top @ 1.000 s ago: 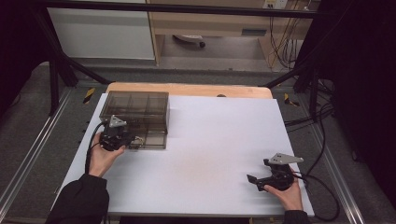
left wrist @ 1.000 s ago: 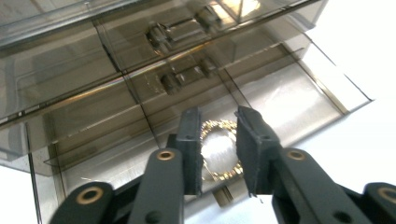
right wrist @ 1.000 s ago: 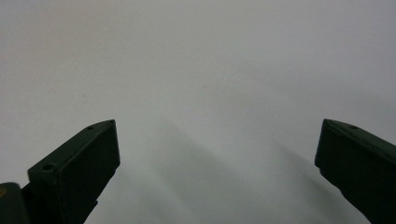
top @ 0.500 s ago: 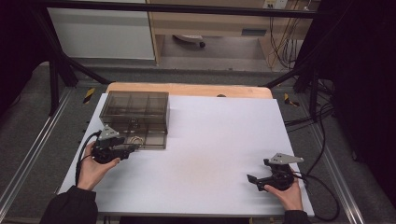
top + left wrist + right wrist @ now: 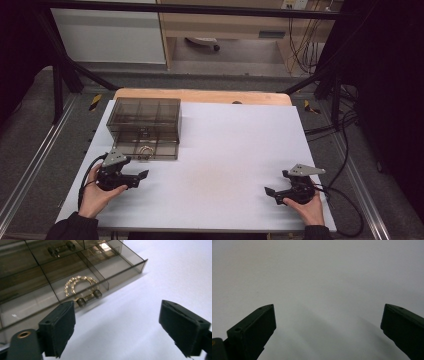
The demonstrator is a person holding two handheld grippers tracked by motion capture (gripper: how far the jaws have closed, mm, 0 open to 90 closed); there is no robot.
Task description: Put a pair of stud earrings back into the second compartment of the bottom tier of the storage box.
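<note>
My left tool (image 5: 117, 330) gapes wide, empty, drawer knob (image 5: 88, 298) just ahead; I'd centre on it, then pinch. Right tool (image 5: 328, 332), equally wide and empty, rests on the bench (image 5: 230, 150).

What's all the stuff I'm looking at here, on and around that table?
Drawer box: one, smoky clear plastic, table's far left, bottom drawer pulled out.
Bracelet: one, gold, in the open drawer.
Table: one, white top, wooden far edge.
Cabinet: one, white, on the floor beyond the table.
Left gripper: one, black, near the left edge, jaws open.
Right gripper: one, black, near the right edge, jaws open.
Hands: two, holding the grippers.
</note>
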